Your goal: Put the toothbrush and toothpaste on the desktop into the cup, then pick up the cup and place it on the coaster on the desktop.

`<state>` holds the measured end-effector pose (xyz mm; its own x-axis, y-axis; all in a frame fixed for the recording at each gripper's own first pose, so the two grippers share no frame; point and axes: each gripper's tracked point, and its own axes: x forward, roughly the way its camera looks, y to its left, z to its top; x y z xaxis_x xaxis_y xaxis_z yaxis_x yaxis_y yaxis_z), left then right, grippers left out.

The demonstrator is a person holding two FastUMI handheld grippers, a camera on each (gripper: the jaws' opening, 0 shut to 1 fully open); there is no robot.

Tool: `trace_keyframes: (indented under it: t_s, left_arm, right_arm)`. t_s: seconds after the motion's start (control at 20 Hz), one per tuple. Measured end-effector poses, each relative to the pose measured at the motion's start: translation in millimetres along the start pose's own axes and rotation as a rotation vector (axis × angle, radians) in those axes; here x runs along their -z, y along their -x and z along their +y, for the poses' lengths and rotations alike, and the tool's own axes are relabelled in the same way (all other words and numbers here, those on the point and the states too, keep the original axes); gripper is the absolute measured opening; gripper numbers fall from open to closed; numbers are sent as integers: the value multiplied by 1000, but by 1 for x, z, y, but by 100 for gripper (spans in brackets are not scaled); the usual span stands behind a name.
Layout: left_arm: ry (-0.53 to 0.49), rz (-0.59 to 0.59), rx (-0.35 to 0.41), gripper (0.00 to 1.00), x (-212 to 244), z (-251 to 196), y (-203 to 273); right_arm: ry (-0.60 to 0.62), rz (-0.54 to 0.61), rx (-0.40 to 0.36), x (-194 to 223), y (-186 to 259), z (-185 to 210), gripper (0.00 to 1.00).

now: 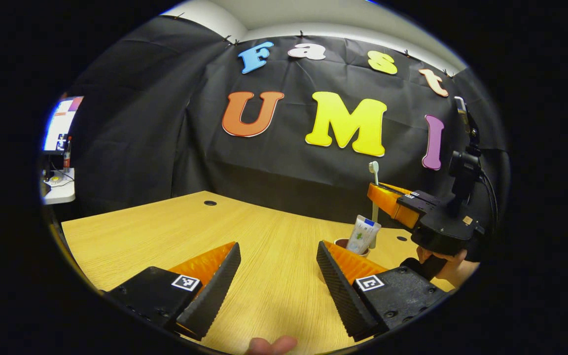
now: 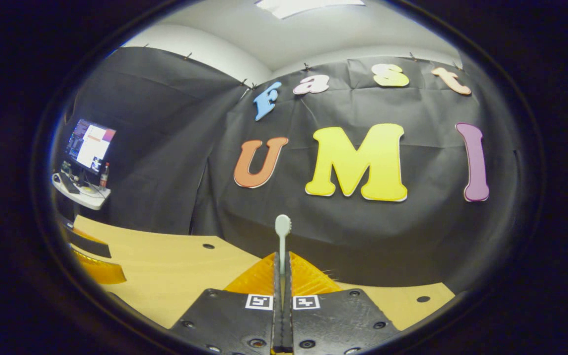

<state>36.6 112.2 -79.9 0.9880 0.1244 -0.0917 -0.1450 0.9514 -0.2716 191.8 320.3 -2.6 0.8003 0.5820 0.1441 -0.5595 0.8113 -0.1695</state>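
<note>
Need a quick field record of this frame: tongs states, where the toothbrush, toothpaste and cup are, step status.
left tongs: open, holding nothing, low over the desk
right tongs: shut on the toothbrush, head pointing up
toothbrush position: held upright above the cup, lower end at the cup's mouth
toothpaste: already standing in the cup, leaning
cup: on the desk, right of the left tongs
coaster: cannot tell from these views
step status: toothpaste in; toothbrush not yet released; cup not yet moved

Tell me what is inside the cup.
The toothpaste stands in the cup, leaning. The toothbrush, held by the right gripper, reaches down behind it; its lower end is hidden.
</note>
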Motion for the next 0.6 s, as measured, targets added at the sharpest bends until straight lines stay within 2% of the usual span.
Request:
trace_keyframes:
  t_s: [0.2,0.4,0.6]
  left_arm:
    - [-1,-7,-32,99,0,13,0]
    - [14,-6,-30,99,1,11,1]
    - [22,16,-34,98,10,14,-2]
  right_arm:
    - [-144,-7,30,5,-15,-12,0]
    - [-300,0,54,10,-22,-26,0]
    - [-295,23,53,21,-26,-24,0]
